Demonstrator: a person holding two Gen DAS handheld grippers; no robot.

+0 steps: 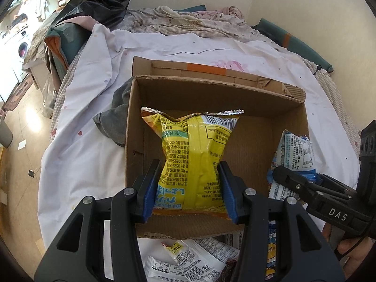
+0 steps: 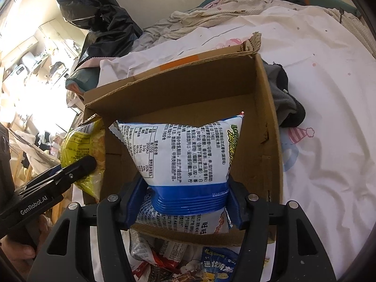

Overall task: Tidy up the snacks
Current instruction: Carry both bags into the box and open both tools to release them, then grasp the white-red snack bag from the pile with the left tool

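An open cardboard box (image 1: 211,82) stands on a white sheet. My left gripper (image 1: 189,164) is shut on a yellow snack bag (image 1: 192,145), pinching its waist, and holds it upright over the left part of the box. My right gripper (image 2: 185,183) is shut on a white and blue snack bag (image 2: 178,150); its blue pads press the bag's blue lower band. That bag hangs over the box's (image 2: 188,87) near wall. In the right wrist view the yellow bag (image 2: 80,141) shows at the left. In the left wrist view the white and blue bag (image 1: 293,148) shows at the right.
Several loose snack packets (image 1: 188,258) lie on the sheet in front of the box. A grey cloth (image 1: 115,117) lies against the box's side. Crumpled bedding (image 1: 188,21) and a black plastic bag (image 1: 101,0) fill the back. A hand (image 1: 352,253) grips the right tool.
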